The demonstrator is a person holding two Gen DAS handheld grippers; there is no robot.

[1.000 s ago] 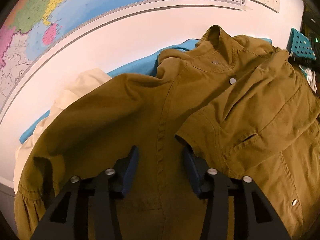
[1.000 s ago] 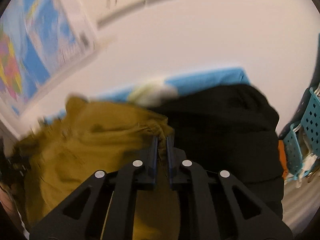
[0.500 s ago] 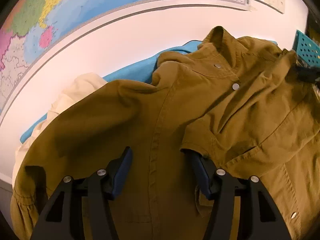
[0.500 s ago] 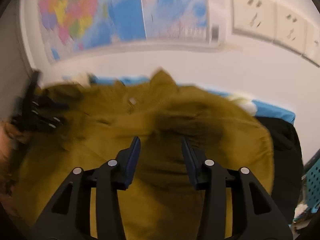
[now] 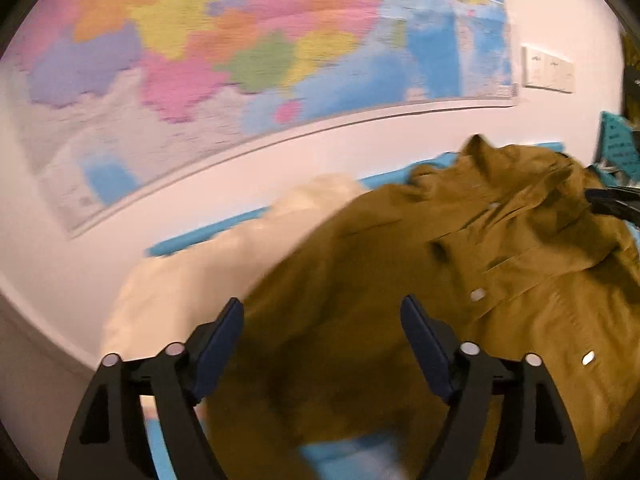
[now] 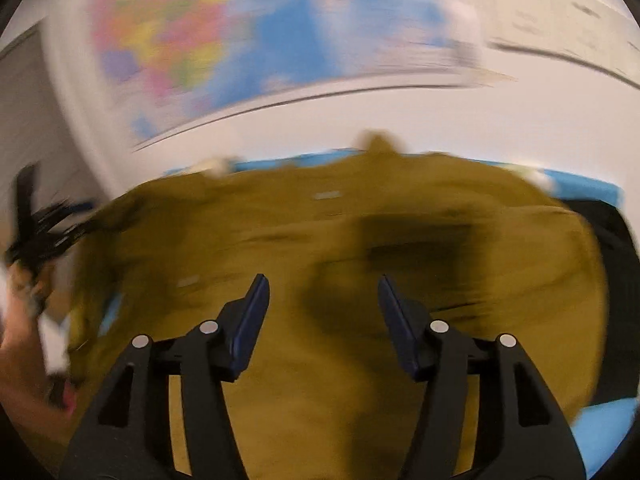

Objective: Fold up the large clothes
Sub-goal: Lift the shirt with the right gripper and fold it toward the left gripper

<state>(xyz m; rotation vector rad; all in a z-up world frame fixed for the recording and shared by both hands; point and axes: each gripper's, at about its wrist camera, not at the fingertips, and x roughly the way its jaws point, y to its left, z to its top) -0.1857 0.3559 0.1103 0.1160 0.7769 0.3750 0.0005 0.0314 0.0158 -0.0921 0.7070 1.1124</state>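
Watching the biggest risk first: the mustard-brown jacket (image 5: 400, 280) is a loose, rumpled heap on the blue surface (image 5: 208, 236), partly draped over a cream garment (image 5: 192, 280) on its left and butting a black garment (image 6: 616, 236) on its right. Any grab into the heap could take several layers, or the cream piece under it, and drag the lot.

Second risk: both views are heavily smeared, so edge and seam positions are uncertain; aiming at a hem from these pictures is guesswork.

Third: the right front panel looks flopped back over the body in the left wrist view. My read is the fold goes crooked unless that is flattened first.

Orientation: collar (image 5: 478, 148) sits at the far side, toward the wall with the map (image 5: 240, 52). Snap placket (image 5: 478, 294) runs from collar toward the camera, so the long axis is roughly wall-to-near-edge, slightly skewed. Hem end is not clearly visible.

Jaws: left gripper (image 5: 322, 340) spread wide, just been opening, over the fabric, nothing pinched between the pads. Right gripper (image 6: 320, 312) also apart, just been opening, empty, above the jacket's middle.

Minor: a hand (image 6: 24, 360) with the other gripper is at the jacket's left edge in the right wrist view, too blurred to judge contact.
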